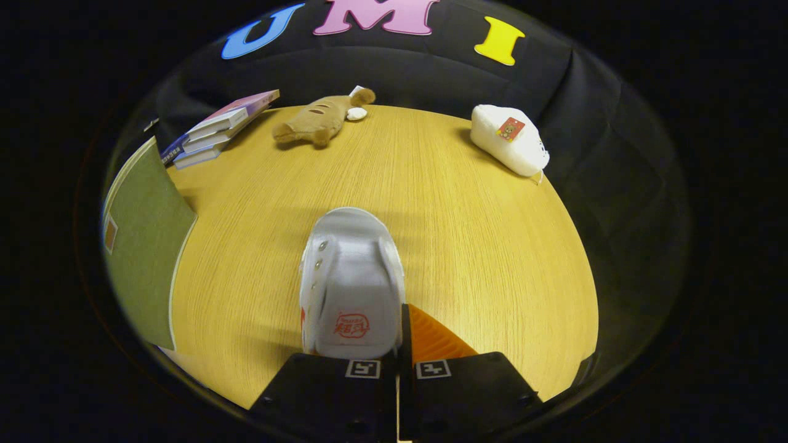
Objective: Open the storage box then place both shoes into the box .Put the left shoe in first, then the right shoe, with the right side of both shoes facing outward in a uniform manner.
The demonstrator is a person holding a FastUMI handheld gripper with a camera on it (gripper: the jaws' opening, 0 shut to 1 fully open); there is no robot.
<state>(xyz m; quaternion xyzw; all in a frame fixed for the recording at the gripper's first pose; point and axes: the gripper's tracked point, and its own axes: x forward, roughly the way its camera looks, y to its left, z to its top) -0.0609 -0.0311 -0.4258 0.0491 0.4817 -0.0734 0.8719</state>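
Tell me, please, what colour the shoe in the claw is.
The low slip-on shoe is pale grey-white with a red logo, clearest in the gripper view.

Even overhead light, soft shadows — sharp centre, fisheye bending at edges.

Smooth matt grey shoe [351, 277], wood-grain table [480, 246]; plush cloth toys [320, 120]

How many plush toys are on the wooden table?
2. A brown bread-shaped plush toy lies at the table's far edge beside the stacked books; a white plush toy lies far beyond the fingers, opposite. The gripper grips a grey shoe; nothing else seems hidden.
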